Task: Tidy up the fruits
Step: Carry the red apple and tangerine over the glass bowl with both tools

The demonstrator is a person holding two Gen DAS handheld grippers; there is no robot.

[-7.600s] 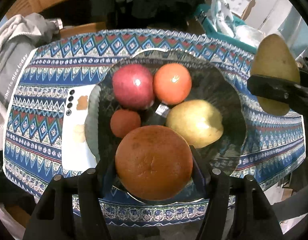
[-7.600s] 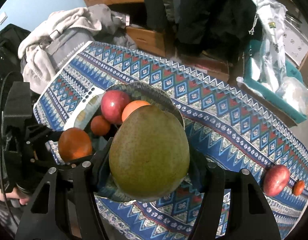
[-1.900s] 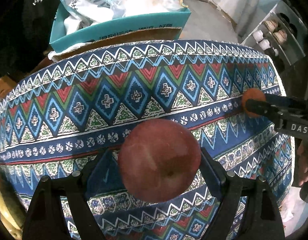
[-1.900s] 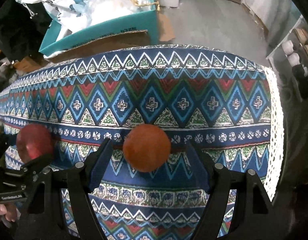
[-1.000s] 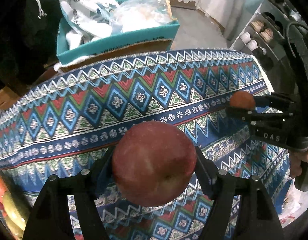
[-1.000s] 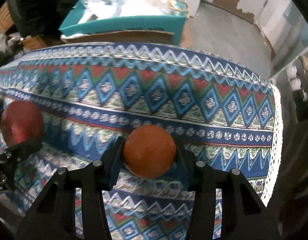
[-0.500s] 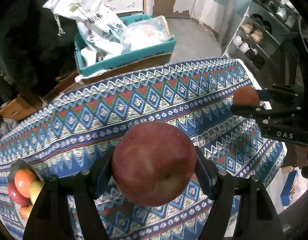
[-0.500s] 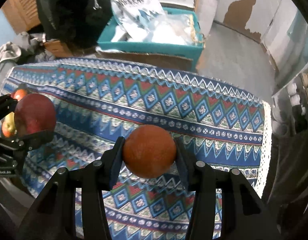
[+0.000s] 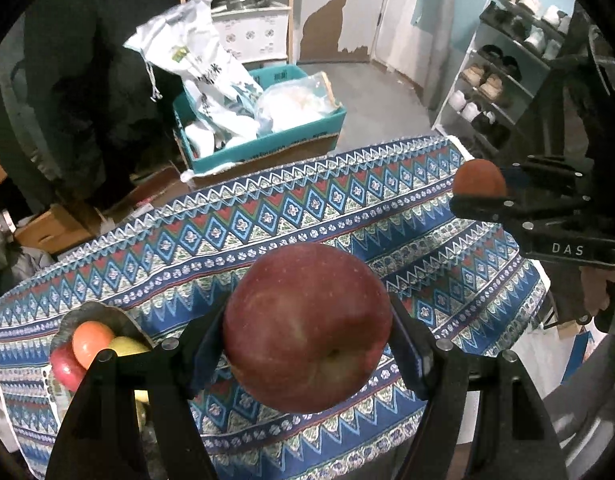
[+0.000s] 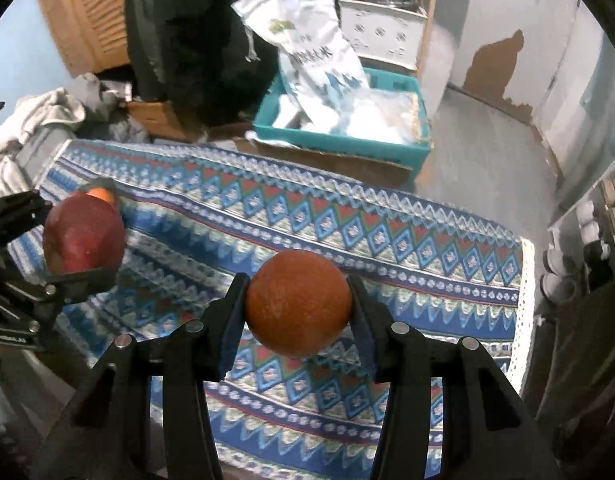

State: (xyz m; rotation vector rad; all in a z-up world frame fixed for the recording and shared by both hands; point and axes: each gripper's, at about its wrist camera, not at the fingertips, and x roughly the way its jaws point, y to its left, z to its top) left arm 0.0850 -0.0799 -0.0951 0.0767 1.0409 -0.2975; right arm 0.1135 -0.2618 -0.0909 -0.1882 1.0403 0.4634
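My left gripper (image 9: pixel 307 328) is shut on a red apple (image 9: pixel 307 326) and holds it high above the patterned tablecloth (image 9: pixel 267 224). My right gripper (image 10: pixel 298 304) is shut on a small orange fruit (image 10: pixel 298 304), also lifted above the cloth. In the left wrist view the right gripper (image 9: pixel 481 188) with the orange fruit (image 9: pixel 479 178) is at the right. In the right wrist view the left gripper (image 10: pixel 81 240) with the apple (image 10: pixel 83 236) is at the left. A dark plate (image 9: pixel 91 314) with several fruits lies at the cloth's left end.
A teal box (image 9: pixel 263 140) with white bags stands on the floor behind the table. A shoe rack (image 9: pixel 503 80) is at the right. Grey clothes (image 10: pixel 39 120) lie past the table's left end. The table's right edge (image 10: pixel 523 292) drops to the floor.
Both grippers have risen and pulled back from the table's right end with their fruits. The view has widened, so the plate of fruits now shows at the left.
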